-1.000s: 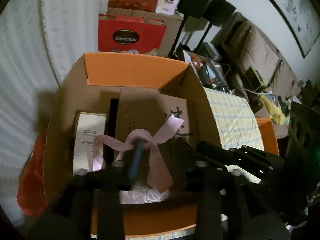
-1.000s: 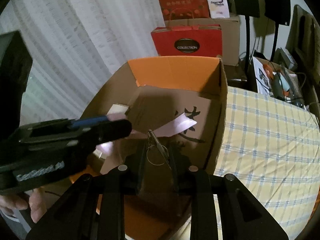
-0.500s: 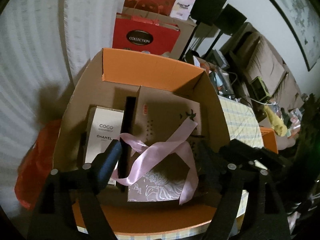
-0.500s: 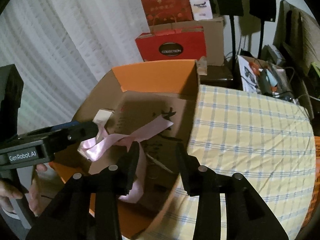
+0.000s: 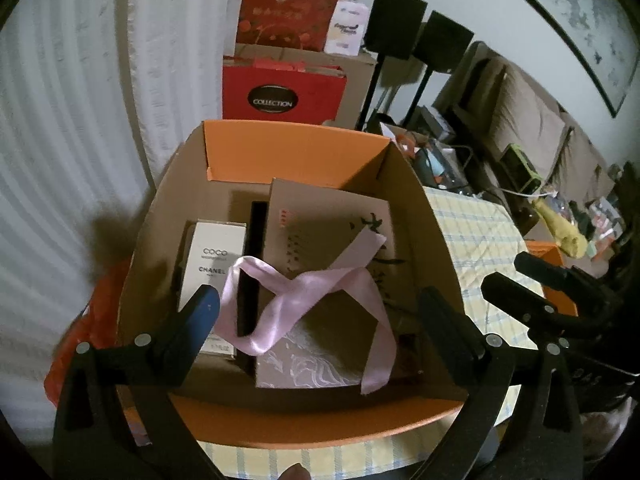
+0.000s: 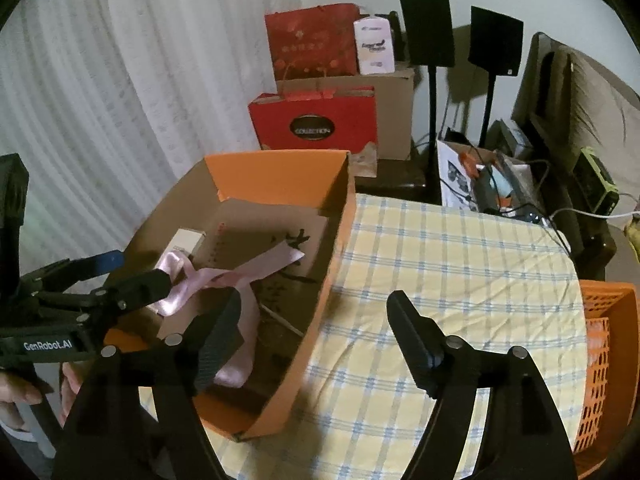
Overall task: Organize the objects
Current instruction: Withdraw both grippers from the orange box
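An orange box with a brown inside stands on the checked tablecloth. In it lie a white Chanel carton, a brown box with black calligraphy and a pale patterned box. A loose pink ribbon is draped over them. My left gripper hovers above the box's near side. Its jaws are opening, and the ribbon lies below them untouched. My right gripper hangs over the box's right wall. Its jaws are opening with nothing between them.
An orange mesh basket sits at the table's right edge. Red gift bags and a carton stand behind the box, near two black speakers on poles. White curtains fill the left. A hand holds the left gripper.
Both grippers have opened wide and let go of the pink ribbon, which now lies slack in the box. The right gripper has drawn back and to the right, over the tablecloth.
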